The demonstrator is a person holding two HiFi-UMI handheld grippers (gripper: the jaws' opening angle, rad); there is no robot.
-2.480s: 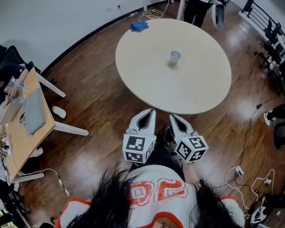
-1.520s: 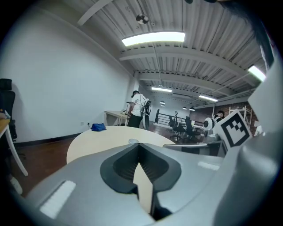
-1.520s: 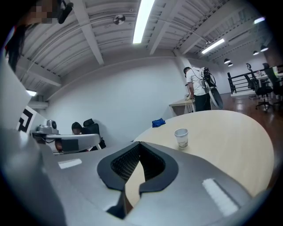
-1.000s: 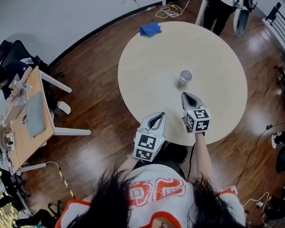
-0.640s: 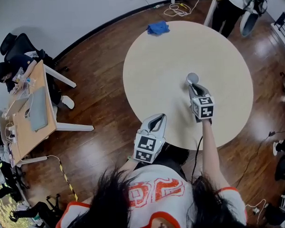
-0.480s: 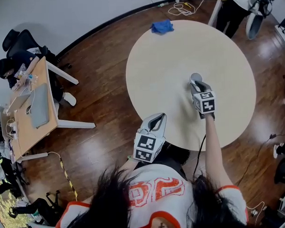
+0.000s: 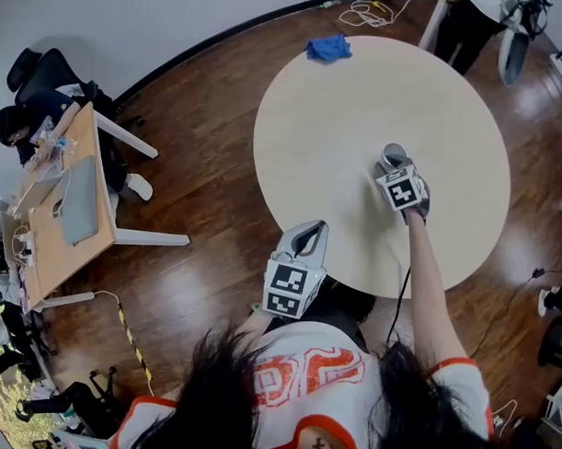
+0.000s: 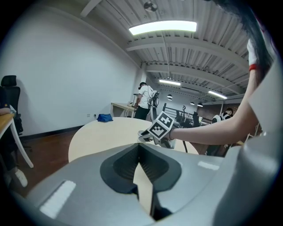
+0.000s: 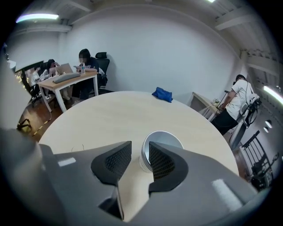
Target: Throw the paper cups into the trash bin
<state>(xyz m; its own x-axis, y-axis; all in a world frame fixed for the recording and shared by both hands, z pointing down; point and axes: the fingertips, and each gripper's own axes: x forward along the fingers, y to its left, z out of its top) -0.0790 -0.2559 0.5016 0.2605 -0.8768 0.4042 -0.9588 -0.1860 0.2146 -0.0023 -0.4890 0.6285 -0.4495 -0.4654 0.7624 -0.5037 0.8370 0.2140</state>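
Note:
A white paper cup [image 7: 394, 154] stands upright on the round beige table [image 7: 332, 116]. My right gripper [image 7: 393, 170] reaches out over the table and points down at the cup. In the right gripper view the cup [image 9: 162, 143] sits just past the fingertips and a little to the right, half hidden by the right jaw. The right gripper [image 9: 139, 152] is open; its jaws have just been opening, and the pads do not press on the cup. My left gripper [image 7: 311, 230] hangs near the table's near edge. Its jaws [image 8: 139, 149] are shut on nothing. No trash bin is in view.
A blue cloth [image 7: 328, 48] lies at the table's far edge. A wooden desk [image 7: 65, 226] with a laptop and seated people stands at the left. A person [image 7: 471, 10] stands beyond the table. Cables [image 7: 366, 12] lie on the wooden floor.
My right gripper has moved from near my body out over the table and down to the cup, rolling as it went. Its jaws have opened. The left gripper has hardly moved.

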